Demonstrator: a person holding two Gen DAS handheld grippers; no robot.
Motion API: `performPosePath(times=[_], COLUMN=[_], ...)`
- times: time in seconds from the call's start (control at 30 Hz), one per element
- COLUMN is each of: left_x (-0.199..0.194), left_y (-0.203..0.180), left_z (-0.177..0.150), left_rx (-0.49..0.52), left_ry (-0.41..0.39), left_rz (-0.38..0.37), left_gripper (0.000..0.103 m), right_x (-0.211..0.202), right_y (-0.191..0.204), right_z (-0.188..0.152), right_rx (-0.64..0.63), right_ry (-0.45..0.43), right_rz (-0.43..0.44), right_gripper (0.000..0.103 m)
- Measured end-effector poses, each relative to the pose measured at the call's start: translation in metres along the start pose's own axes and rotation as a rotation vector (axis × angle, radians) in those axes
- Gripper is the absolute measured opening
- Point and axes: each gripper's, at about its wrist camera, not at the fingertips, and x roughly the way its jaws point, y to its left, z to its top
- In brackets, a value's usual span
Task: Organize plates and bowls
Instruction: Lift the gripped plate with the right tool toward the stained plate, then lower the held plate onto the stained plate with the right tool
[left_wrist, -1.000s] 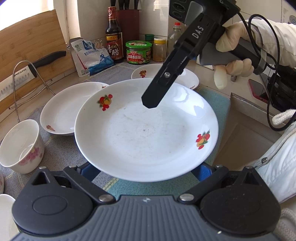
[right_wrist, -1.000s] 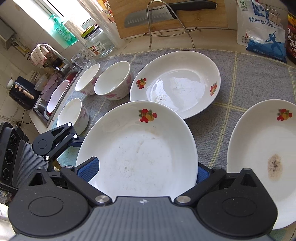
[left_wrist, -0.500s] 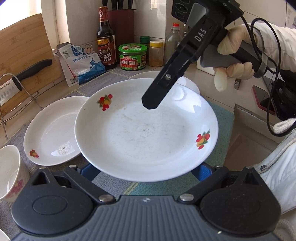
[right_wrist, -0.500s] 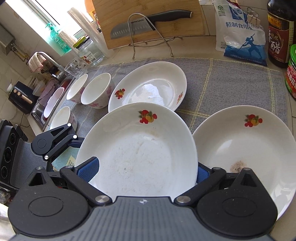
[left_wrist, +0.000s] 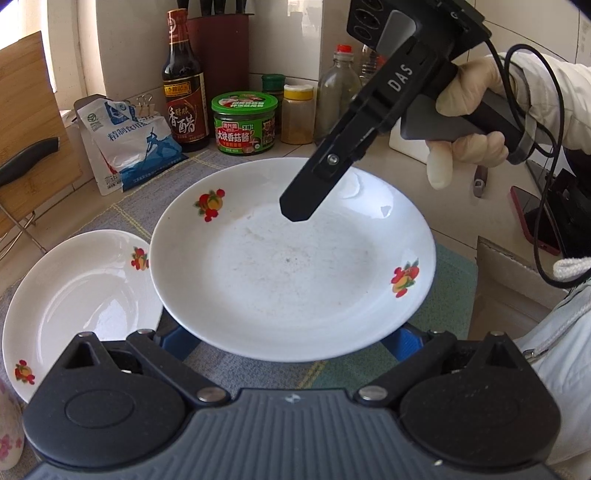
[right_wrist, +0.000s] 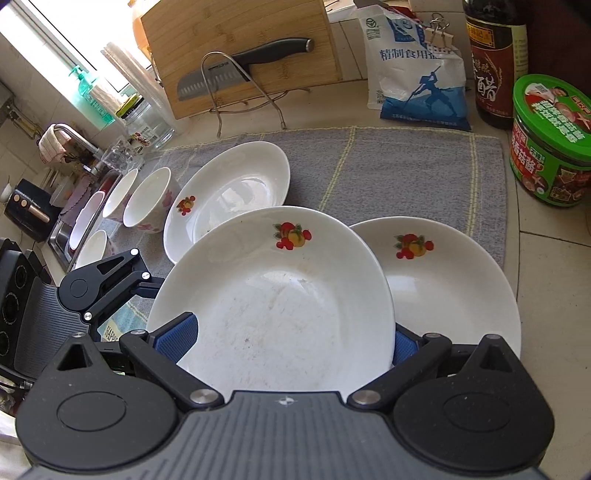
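Note:
A white plate with fruit prints (left_wrist: 288, 266) hangs above the counter, held from two sides. My left gripper (left_wrist: 290, 343) has the plate's near rim between its blue pads (left_wrist: 177, 341), and the rim hides their tips. The right gripper (right_wrist: 295, 339) holds the opposite rim the same way, and one black finger (left_wrist: 299, 206) reaches over the far rim. The held plate (right_wrist: 273, 302) partly covers a second plate (right_wrist: 454, 284) on the grey mat (right_wrist: 388, 166). A third plate (right_wrist: 232, 188) lies further left, beside several white bowls (right_wrist: 147, 203).
A green jar (right_wrist: 550, 147), a vinegar bottle (right_wrist: 493, 62) and a salt bag (right_wrist: 417, 74) stand behind the mat. A knife (right_wrist: 236, 70) rests in a wire rack against a wooden board. The sink (right_wrist: 74, 221) is far left. A gloved hand (left_wrist: 465, 122) grips the right tool.
Both grippers have carried the plate to the right across the mat. It now hangs over the right-hand plate, and the bowls have slid almost out of the left wrist view.

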Motion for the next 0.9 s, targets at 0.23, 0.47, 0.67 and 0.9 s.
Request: performPosePath(times=[0.23, 0.47, 0.67, 0.9], left_x=[0.017, 0.030, 0.034, 0.042], left_y=[-0.005, -0.007, -0.007, -0.004], left_z=[0.013, 0.018, 0.022, 0.025], left_rx=[0.011, 0.007, 0.002, 0.006], left_ry=[0.009, 0.021, 0.022, 0.034], left_rz=[-0.018, -0.027, -0.029, -0.051], left_gripper=[0.100, 0.100, 0.100, 0.100], right_x=[-0.004, -0.006, -0.007, -0.009], right_y=[-0.024, -0.039, -0.048, -0.054], right_z=[-0.003, -0.006, -0.006, -0.010], right_rx=[0.036, 0.058, 0.068, 0.082], right_ry=[-0.011, -0.017, -0.020, -0.013], right_rz=[-0.007, -0.009, -0.010, -0.017], right_gripper=[0.103, 0.103, 0.103, 0.103])
